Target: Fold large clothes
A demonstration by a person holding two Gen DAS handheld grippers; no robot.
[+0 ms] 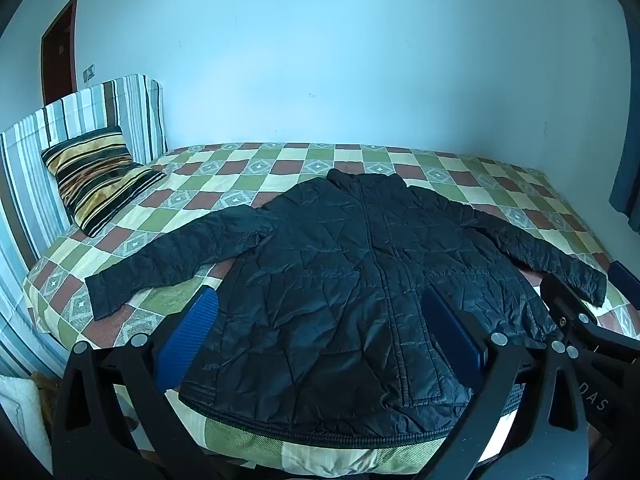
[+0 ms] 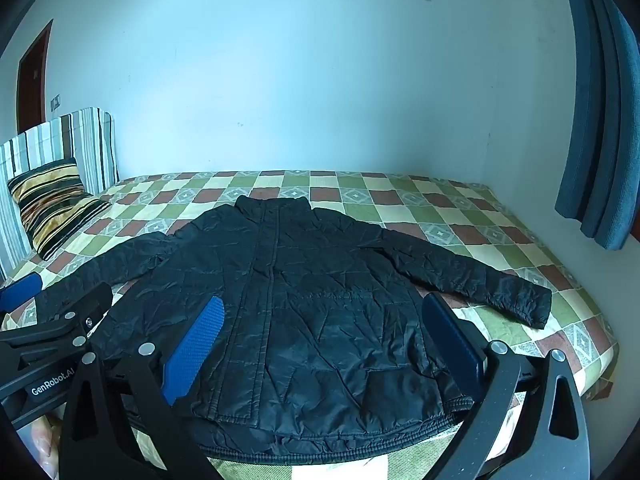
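Note:
A black quilted jacket (image 1: 340,260) (image 2: 320,272) lies flat, front up, on the checked bed sheet (image 1: 280,160) (image 2: 440,208). Its collar points to the far wall, both sleeves are spread out sideways, and its hem is at the near edge. My left gripper (image 1: 320,300) hovers open over the jacket's lower left half, with nothing between its blue pads (image 1: 192,340). My right gripper (image 2: 322,304) hovers open over the lower right half, also holding nothing. Each gripper shows at the edge of the other's view: the right gripper (image 1: 588,284) and the left gripper (image 2: 56,294).
A striped pillow (image 1: 96,176) (image 2: 52,200) leans on the striped headboard (image 1: 100,108) at the left. A blue curtain (image 2: 600,120) hangs at the right, a dark door (image 1: 60,48) at the far left. A pale wall runs behind the bed.

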